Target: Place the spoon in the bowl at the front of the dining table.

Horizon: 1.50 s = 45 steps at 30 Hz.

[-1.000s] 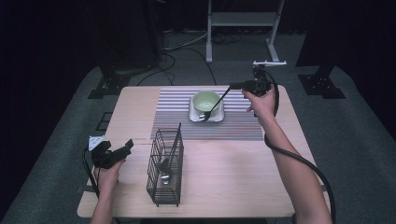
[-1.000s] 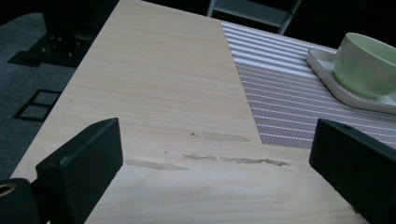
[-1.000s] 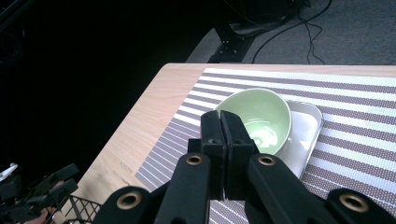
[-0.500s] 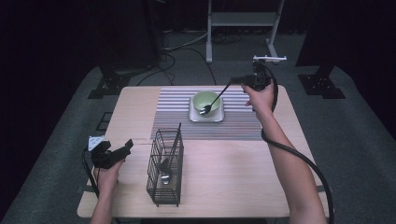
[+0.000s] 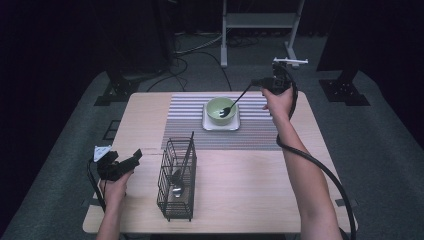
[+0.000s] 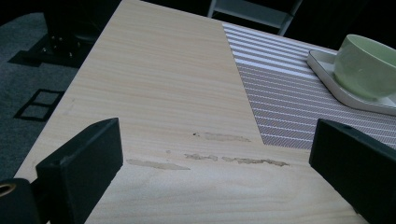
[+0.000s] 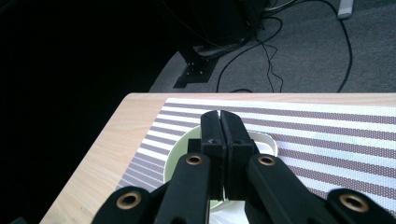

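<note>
My right gripper [image 5: 255, 82] hangs over the table's far right, shut on the dark handle of a spoon [image 5: 235, 101]. The spoon slants down to the left, and its head lies inside the pale green bowl [image 5: 215, 107]. The bowl stands on a white square plate [image 5: 220, 126] on the striped placemat [image 5: 185, 120]. In the right gripper view the closed gripper [image 7: 220, 114] covers the spoon, with the bowl [image 7: 180, 149] just below. My left gripper [image 5: 136, 156] rests at the front left, open and holding nothing; the left gripper view [image 6: 217, 135] looks across bare wood toward the bowl [image 6: 364, 65].
A black wire basket [image 5: 165, 200] stands at the front centre of the table, with a metal spoon [image 5: 176, 181] in it and a dark handle [image 5: 189, 145] sticking up. A white frame [image 5: 260, 20] and cables lie on the floor beyond the far edge.
The right gripper has shifted slightly away and up, carrying the spoon's head from the bowl's near rim to inside the bowl. The left gripper has stayed put.
</note>
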Motion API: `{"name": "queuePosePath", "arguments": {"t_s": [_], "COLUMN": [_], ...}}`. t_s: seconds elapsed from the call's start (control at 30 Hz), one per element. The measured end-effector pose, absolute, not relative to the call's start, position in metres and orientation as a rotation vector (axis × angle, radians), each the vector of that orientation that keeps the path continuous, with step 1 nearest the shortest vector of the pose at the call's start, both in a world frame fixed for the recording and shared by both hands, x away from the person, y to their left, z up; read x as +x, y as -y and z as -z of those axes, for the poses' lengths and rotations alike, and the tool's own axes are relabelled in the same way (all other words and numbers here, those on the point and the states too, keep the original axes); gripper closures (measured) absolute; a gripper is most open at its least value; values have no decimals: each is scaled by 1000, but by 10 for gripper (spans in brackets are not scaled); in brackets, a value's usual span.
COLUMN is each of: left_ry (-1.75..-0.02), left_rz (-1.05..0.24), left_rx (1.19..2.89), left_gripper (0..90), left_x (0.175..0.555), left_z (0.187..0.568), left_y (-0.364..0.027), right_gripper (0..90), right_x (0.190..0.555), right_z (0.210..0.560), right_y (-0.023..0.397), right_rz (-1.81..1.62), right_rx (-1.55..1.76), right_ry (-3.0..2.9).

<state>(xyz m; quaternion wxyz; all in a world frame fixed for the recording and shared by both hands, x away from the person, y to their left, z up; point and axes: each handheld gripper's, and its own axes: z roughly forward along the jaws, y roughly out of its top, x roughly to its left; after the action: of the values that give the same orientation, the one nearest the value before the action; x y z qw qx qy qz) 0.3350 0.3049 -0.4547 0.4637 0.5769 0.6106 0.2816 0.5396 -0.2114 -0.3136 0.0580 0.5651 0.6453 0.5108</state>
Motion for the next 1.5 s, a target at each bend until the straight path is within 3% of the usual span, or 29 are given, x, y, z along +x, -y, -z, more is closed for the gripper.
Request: {"name": "queuePosePath", "arguments": {"t_s": [1.37, 1.5], "left_ry": [-1517, -1516], "left_rz": [-680, -685], "left_rx": [1420, 1421], "left_gripper": [16, 16], "left_x": [339, 337], "left_z": [459, 459], "left_y": [-308, -310], "right_gripper": [882, 837], "right_x": [563, 563], "right_z": [385, 392], "right_y": [205, 210], "right_rz": [-1557, -1551], "right_rx": [1889, 1907], "right_ry": [-1915, -1914]}}
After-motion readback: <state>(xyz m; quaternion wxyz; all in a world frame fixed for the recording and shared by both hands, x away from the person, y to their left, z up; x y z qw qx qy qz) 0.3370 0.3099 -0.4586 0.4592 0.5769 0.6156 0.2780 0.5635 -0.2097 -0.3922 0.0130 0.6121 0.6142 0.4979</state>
